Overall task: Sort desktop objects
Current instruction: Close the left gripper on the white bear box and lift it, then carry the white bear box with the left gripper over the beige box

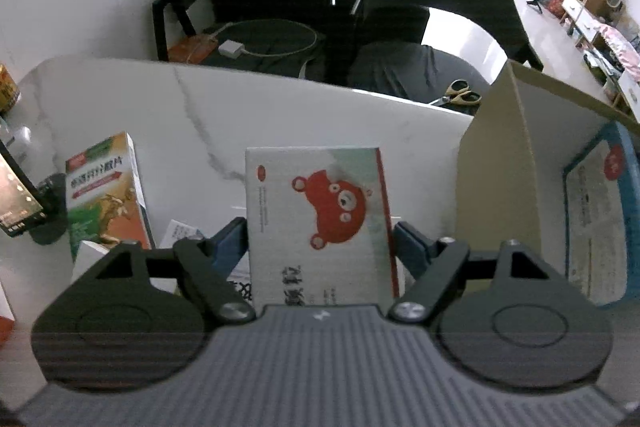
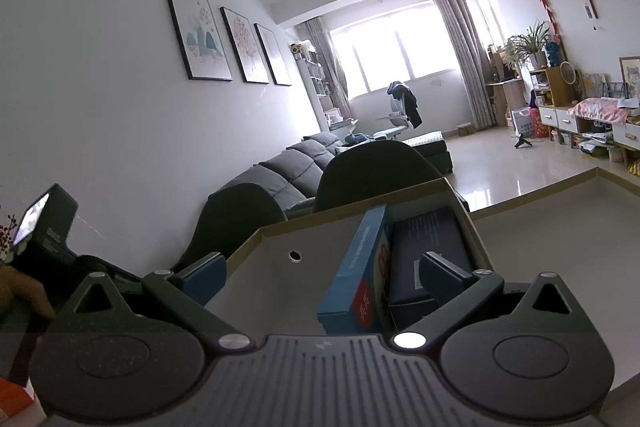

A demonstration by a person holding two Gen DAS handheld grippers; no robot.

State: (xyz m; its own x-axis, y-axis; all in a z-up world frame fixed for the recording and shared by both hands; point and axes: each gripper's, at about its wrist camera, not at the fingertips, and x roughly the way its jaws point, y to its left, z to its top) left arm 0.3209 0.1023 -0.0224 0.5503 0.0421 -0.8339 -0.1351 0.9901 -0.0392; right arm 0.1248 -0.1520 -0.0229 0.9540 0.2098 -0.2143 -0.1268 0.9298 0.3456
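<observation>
A bear box [image 1: 320, 219] is clamped in the left gripper [image 1: 320, 239]; beside its right jaw, a carton [image 1: 500, 147] holds a blue box [image 1: 600, 219]. The right gripper [image 2: 320, 275] is held apart over the carton.

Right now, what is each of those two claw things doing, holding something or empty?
Left gripper: jaws closed on the white bear box.
Right gripper: jaws open, holding nothing, above the cardboard box.

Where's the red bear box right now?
In the left wrist view, the red bear box is clamped in the left gripper, above the marble table, left of the cardboard box.
</observation>
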